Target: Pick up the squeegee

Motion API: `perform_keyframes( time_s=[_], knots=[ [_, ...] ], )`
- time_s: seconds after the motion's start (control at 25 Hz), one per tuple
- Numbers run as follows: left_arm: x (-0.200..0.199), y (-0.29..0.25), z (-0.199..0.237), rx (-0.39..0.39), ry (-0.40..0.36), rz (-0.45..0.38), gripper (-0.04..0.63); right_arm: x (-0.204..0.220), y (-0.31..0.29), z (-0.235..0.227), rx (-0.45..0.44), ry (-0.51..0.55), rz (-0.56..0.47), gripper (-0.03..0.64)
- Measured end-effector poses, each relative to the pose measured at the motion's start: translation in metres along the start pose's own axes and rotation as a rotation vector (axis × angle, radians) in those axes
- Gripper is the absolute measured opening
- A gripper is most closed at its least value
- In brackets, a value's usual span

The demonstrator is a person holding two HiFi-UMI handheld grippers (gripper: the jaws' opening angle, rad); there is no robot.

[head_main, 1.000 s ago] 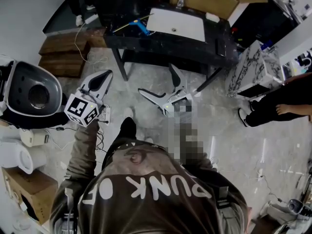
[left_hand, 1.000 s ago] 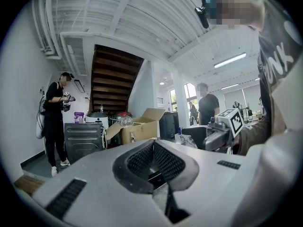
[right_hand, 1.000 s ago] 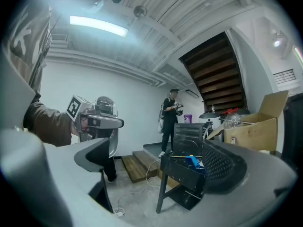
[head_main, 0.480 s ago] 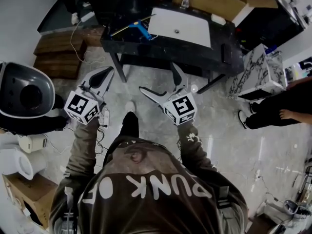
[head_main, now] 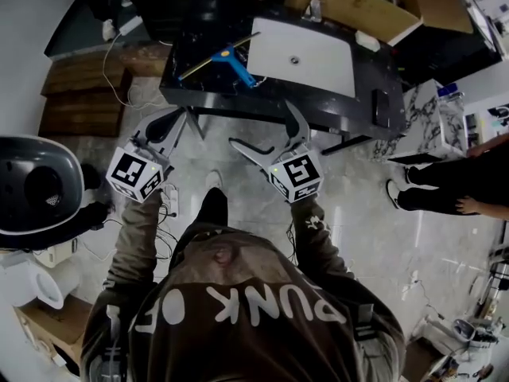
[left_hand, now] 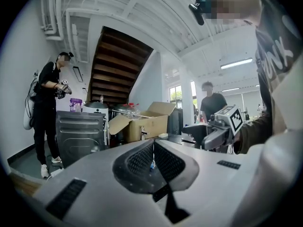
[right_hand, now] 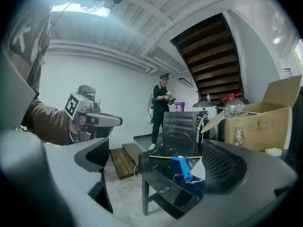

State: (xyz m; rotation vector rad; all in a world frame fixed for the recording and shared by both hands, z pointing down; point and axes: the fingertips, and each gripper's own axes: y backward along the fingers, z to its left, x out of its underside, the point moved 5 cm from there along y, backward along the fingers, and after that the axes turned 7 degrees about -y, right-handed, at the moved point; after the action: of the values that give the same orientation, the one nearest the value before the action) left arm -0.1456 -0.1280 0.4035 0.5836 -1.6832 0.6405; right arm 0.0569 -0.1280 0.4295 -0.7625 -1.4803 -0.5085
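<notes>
Right tongs short of squeegee

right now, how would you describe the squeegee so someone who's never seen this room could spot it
Find the black table in front of the person, with a white basin set into its top. The squeegee lies on the dark end beside the basin, the only thing there with a bright blue handle and a long thin yellowish blade.
</notes>
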Motion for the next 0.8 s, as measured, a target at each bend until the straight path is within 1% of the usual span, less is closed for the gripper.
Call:
perform_keyframes(
  time_s=[0.24,0.4,0.8],
  knots=[
    [0.012,-0.028,0.054,0.033,0.002,0.009,0.004,-0.008,-0.056,-0.023,0.018,-0.014,0.021,0.595],
    [0.022,-0.042,0.081,0.054,0.028,0.008,0.004,-0.009,-0.088,-0.034,0.031,-0.02,0.04,0.595],
    [0.037,-0.071,0.121,0.102,0.051,0.002,0.005,-0.01,-0.133,-0.057,0.074,-0.028,0.077,0.595]
  ],
)
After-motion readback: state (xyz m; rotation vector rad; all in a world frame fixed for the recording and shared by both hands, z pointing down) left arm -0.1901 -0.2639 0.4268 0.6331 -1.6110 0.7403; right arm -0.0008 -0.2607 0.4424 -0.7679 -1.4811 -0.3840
